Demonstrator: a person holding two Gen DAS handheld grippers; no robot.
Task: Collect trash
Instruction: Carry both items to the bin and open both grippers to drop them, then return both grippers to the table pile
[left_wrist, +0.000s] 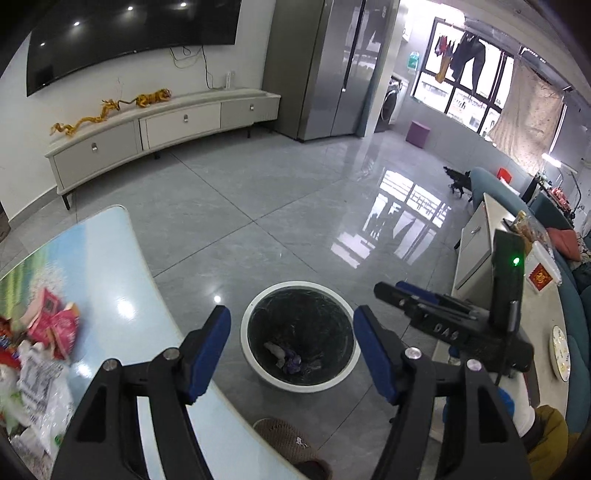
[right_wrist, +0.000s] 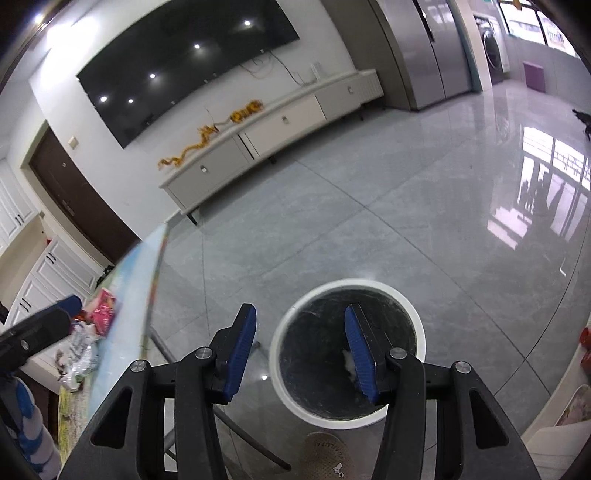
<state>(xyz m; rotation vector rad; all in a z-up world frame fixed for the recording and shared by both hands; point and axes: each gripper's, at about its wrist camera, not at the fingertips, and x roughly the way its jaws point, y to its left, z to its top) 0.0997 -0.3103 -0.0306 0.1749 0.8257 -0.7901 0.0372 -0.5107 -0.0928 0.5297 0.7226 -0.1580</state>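
A white-rimmed bin with a black liner (left_wrist: 300, 373) stands on the grey floor and holds a few crumpled scraps (left_wrist: 291, 360). My left gripper (left_wrist: 291, 350) is open and empty above it. In the right wrist view the bin (right_wrist: 347, 413) lies under my right gripper (right_wrist: 300, 347), which is open and empty; a white scrap (right_wrist: 347, 363) shows inside by the right finger. Red snack packets (left_wrist: 55, 325) and white wrappers (left_wrist: 40, 391) lie on the glossy table (left_wrist: 122, 280) at left. The packets also show in the right wrist view (right_wrist: 101, 314). The right gripper's body (left_wrist: 443, 317) shows in the left wrist view.
A TV cabinet (left_wrist: 166, 125) runs along the far wall. A side counter (left_wrist: 495, 236) with a plate (left_wrist: 559, 350) and boxes stands at right. A brown slipper (left_wrist: 291, 443) lies on the floor just before the bin. The left gripper's body (right_wrist: 33, 336) shows at left.
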